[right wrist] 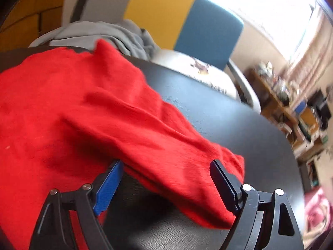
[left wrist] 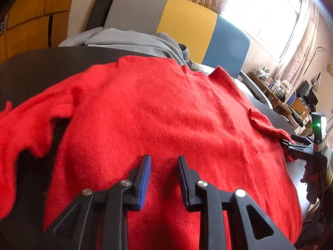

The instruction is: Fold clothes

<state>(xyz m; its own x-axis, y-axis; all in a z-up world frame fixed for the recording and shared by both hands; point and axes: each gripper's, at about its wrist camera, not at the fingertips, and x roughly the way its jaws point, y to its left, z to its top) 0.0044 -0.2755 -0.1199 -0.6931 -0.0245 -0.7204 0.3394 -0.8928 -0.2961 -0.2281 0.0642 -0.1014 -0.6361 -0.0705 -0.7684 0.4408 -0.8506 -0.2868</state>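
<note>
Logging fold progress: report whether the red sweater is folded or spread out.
Mostly spread. The red sweater lies flat on the dark table, body open, one sleeve stretched outward; no completed fold shows.

The red sweater (left wrist: 158, 112) covers most of the black table (left wrist: 37, 73), leaving bare tabletop along the far left and beyond the right sleeve (right wrist: 187, 156). Grey clothes (left wrist: 133, 41) are heaped at the far edge against the striped chair (left wrist: 183, 20). A cluttered shelf (left wrist: 276, 95) stands well off right.
</note>
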